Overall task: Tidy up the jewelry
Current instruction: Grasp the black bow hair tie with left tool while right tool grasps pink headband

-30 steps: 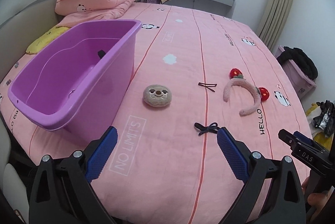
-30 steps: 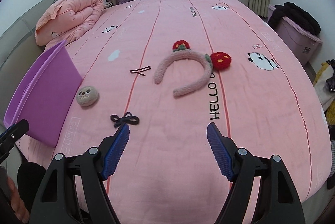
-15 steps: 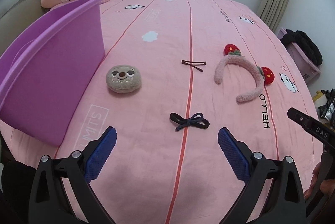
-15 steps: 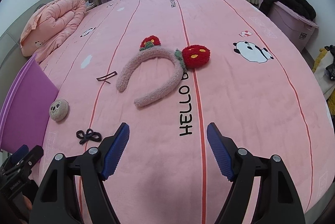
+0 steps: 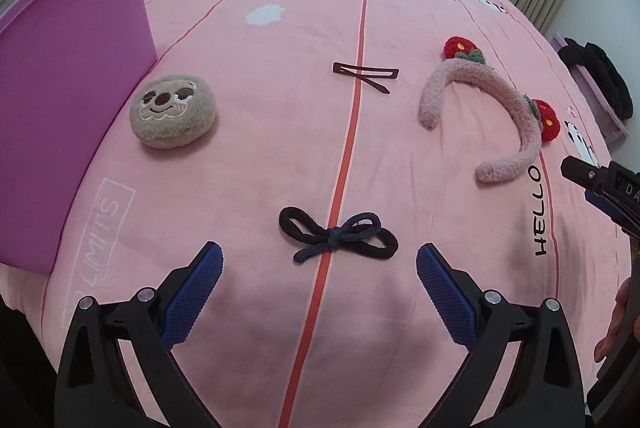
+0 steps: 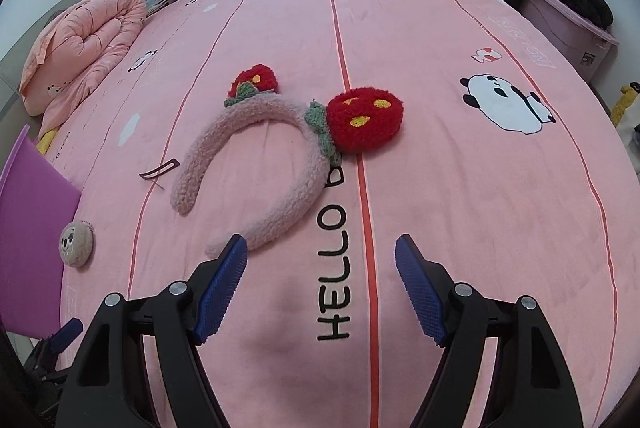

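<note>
Both tongs are spread wide and hold nothing: the left tongs [image 5: 318,276] hang low over the pink bedspread [image 5: 400,8] with the black bow-shaped hair tie [image 5: 338,239] lying just ahead of and between their blue ribbed pads, and the right tongs [image 6: 320,268] face the fluffy pink headband with two red strawberry pompoms [image 6: 280,156], whose near end lies just beside the left pad. Further off on the bed lie a thin dark brown hair clip [image 5: 366,74] and a round beige plush sloth-face charm [image 5: 174,110], the latter close to the wall of the purple plastic tub [image 5: 68,100], which looks like the place the pieces should go (its inside is out of view here). The step in hand seems to be picking up the hair tie with the left tongs. To do it well, I would lower the pads until they press lightly into the bedspread either side of the knot, then close across the knot instead of one loop, since the cord is thin and limp and could slip out or drag a fold of fabric with it.
</note>
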The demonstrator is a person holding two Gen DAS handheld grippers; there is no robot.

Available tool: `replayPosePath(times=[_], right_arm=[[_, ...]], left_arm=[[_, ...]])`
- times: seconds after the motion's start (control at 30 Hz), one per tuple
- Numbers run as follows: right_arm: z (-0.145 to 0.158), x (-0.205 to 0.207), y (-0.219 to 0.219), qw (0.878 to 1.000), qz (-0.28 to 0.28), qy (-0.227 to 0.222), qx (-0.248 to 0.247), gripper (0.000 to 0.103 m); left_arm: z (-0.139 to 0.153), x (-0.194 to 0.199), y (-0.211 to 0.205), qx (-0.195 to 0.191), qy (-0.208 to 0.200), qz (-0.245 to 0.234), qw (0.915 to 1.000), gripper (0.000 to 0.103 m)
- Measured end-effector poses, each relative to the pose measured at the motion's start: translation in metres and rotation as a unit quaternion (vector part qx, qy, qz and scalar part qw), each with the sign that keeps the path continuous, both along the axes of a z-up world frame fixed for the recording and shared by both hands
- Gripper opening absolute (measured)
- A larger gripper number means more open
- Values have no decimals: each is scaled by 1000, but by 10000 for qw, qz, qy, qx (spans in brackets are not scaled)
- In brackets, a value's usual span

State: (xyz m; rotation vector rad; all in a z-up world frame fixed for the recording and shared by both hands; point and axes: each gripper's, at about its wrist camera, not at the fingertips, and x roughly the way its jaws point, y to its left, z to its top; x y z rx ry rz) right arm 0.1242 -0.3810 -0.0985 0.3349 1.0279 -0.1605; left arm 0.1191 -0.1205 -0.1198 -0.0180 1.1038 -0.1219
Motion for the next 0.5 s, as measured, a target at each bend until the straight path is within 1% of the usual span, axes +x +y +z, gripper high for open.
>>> replayPosePath(times=[0.2, 0.5], right_arm=[[-10, 33, 3, 9998, 111, 111, -133, 73], [-34, 62, -6, 9987, -51, 450, -249, 73]], left_arm=[[-12, 9, -3, 10, 2, 151, 9999, 96], [-22, 19, -5, -27, -28, 239, 9997, 96]])
